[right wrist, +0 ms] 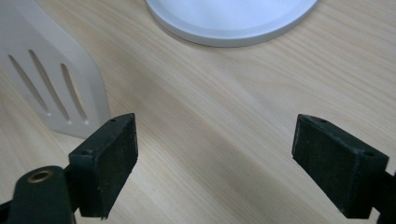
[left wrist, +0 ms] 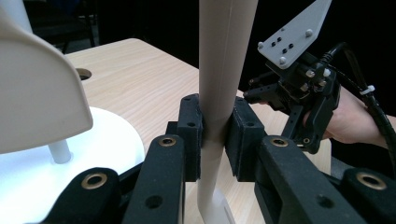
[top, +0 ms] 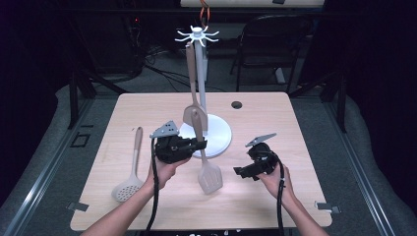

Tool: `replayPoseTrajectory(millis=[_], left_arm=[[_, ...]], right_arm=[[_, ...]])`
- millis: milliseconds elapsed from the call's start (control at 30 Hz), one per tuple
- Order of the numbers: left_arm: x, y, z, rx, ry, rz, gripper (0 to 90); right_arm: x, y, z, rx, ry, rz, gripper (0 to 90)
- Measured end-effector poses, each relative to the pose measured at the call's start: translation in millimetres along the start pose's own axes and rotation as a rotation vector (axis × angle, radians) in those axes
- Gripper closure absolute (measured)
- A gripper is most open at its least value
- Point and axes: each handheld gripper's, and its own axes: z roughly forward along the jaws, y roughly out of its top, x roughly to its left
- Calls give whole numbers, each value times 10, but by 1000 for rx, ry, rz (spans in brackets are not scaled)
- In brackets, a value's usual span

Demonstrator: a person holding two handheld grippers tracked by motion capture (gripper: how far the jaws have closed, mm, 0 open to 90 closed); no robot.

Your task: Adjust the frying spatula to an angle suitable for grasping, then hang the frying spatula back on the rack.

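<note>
My left gripper (top: 199, 144) (left wrist: 217, 128) is shut on the handle of a beige slotted turner (top: 210, 176) (left wrist: 223, 70). The handle stands steeply between the pads, and the blade rests low by the table in front of the stand. The turner's slotted blade (right wrist: 51, 88) lies just left of my right gripper (right wrist: 229, 158), which is open wide over bare wood with nothing between its fingers. In the high view the right gripper (top: 242, 172) sits to the right of the blade. The left gripper view has the right gripper (left wrist: 273, 95) behind the handle.
A white hook stand (top: 200, 64) on a round base (top: 220, 135) (left wrist: 112, 140) (right wrist: 233, 21) stands mid-table, with a beige spatula (top: 193, 93) (left wrist: 37, 93) hanging from a hook. A beige skimmer (top: 129, 172) lies at the left. A cable hole (top: 237, 104) is behind the stand.
</note>
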Motion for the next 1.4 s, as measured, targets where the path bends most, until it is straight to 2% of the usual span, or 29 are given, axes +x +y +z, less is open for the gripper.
replayPoseTrajectory(millis=[200, 700, 800, 1000, 1400], left_arm=[[19, 85, 22, 11, -3, 10, 772], [66, 409, 108, 29, -13, 47, 772], [80, 443, 127, 31, -10, 48, 772], [106, 518, 161, 20, -8, 52, 772], [148, 694, 192, 15, -4, 71, 772]], right_arm=[[-28, 12, -8, 2, -19, -8, 130], [-43, 13, 1, 4, -30, -19, 95], [-44, 13, 7, 4, -24, -7, 93], [-60, 9, 9, 17, -30, -24, 93], [-42, 10, 28, 13, -33, -23, 92]])
